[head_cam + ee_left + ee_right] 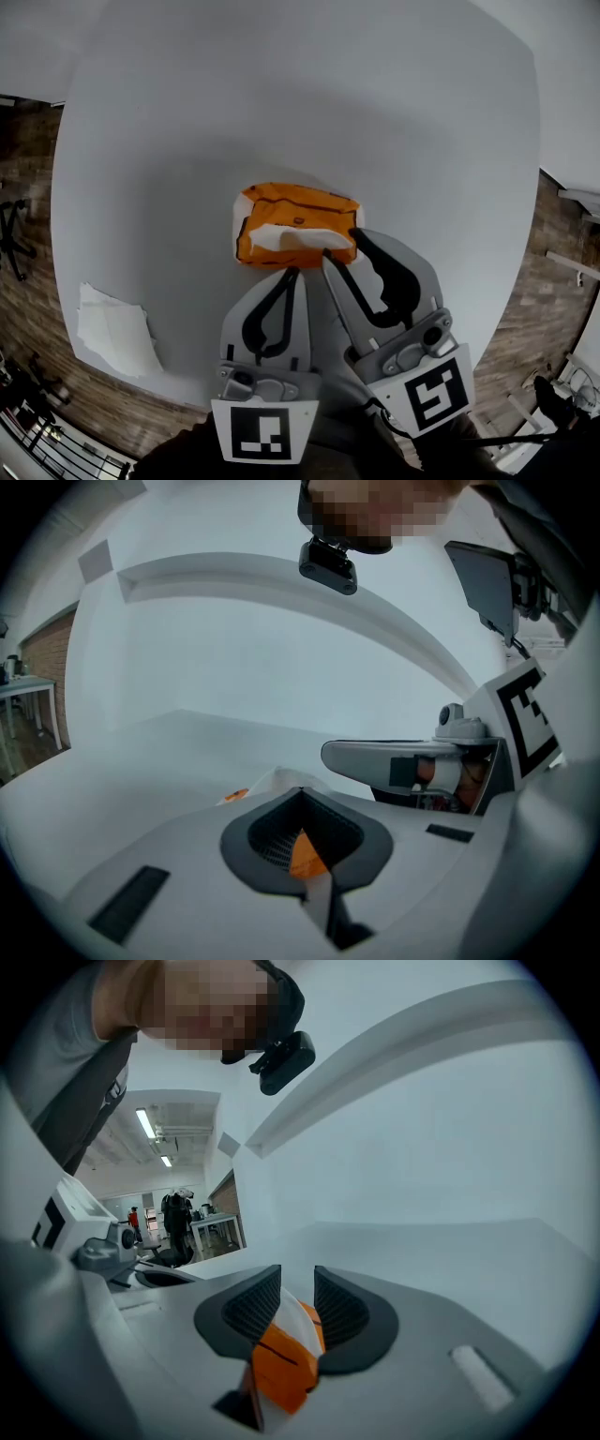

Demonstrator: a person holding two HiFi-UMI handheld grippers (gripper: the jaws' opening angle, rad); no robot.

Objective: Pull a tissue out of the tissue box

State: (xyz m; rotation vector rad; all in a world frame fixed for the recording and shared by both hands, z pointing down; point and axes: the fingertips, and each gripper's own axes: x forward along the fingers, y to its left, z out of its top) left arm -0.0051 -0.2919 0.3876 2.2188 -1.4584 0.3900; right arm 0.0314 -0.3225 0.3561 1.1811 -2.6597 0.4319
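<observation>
Brick-patterned flooring (37, 262) surrounded a round white table (281, 112), with the orange tissue pack (295, 211) lying near its middle and a tissue (295, 239) protruding from the top slot. A loose sheet (117, 333) lay at the table's left edge, well apart from the pack. The left gripper (289, 272) had its jaws together, tips at the pack's near edge. The right gripper (342, 246) had its jaws a little apart, straddling the pack's right near end. Risk 1: the soft pack would probably lift or slide with the pull if the left gripper did not press it down. Risk 2: the right jaws might close on orange wrapper as well as tissue, so the sheet could tear or the whole pack could come up. The right gripper view alone showed what stood between the right gripper's (297, 1302) pads: white tissue (299, 1320) above orange pack (286, 1372). It also showed people (178, 1218) standing far back in the room. The left gripper view showed the left gripper's (300, 794) tips meeting, with the pack (305, 855) visible through the hollow behind them. Only the head view showed the loose sheet and both tools' placement on the pack.
</observation>
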